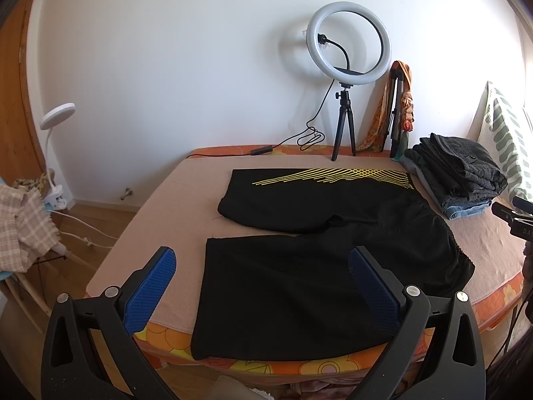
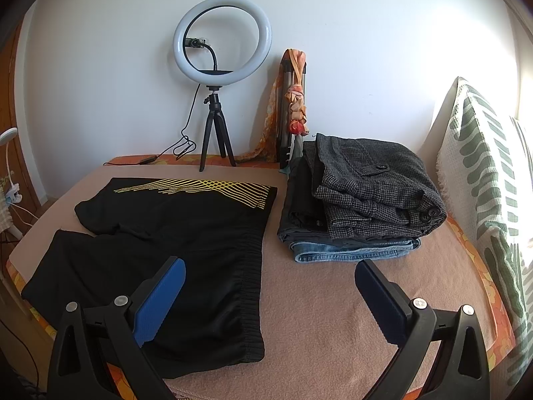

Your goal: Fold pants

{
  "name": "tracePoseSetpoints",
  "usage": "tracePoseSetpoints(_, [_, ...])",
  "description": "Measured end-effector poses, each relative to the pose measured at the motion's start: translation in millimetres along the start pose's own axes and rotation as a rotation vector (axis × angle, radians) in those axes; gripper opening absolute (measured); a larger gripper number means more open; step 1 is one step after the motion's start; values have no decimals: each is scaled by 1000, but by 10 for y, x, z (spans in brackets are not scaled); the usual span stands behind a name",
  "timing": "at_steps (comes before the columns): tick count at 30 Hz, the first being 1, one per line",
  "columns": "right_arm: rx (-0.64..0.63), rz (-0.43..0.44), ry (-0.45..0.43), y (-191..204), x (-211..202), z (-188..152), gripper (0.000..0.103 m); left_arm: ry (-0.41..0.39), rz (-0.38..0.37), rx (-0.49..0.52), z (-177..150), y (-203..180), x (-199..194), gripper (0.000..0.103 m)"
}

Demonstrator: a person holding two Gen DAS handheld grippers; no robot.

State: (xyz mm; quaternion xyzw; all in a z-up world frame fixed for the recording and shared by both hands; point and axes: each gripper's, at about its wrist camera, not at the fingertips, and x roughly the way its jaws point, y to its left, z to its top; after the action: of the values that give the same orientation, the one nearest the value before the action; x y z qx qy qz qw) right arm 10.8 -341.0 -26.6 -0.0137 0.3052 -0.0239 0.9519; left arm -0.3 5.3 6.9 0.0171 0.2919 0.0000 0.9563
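Observation:
Black shorts (image 1: 299, 260) with yellow lines on the far leg lie spread flat on the pink blanket, legs to the left, waistband to the right. They also show in the right wrist view (image 2: 173, 233). My left gripper (image 1: 263, 263) is open and empty above the near leg's hem end. My right gripper (image 2: 269, 276) is open and empty above the waistband's near corner. The right gripper's tip shows at the right edge of the left wrist view (image 1: 513, 215).
A stack of folded trousers and jeans (image 2: 359, 200) lies right of the shorts. A ring light on a tripod (image 2: 221, 76) stands at the back by the wall. A patterned pillow (image 2: 486, 183) leans at the right. The bed edge (image 1: 299, 366) is near me.

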Motion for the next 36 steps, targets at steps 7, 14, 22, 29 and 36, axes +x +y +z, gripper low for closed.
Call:
tracePoseSetpoints(7, [2,2,2,-8,18,-4,103,0,-4,4,-21,-22,3,103])
tracePoseSetpoints(14, [1,1,2,1,20,-8,103,-2,-2,4,-25,-34,10,103])
tracePoseSetpoints(22, [-1,7,4,21,32,-13,103,1,-1,11,-34,-62,11,103])
tracePoseSetpoints(29, [3,11,12,17,38,-18,103,7,-3,12,-38,-83,19,103])
tracePoseSetpoints(36, [2,12,11,20,37,-21,103,8,-6,12,-33,-58,23,103])
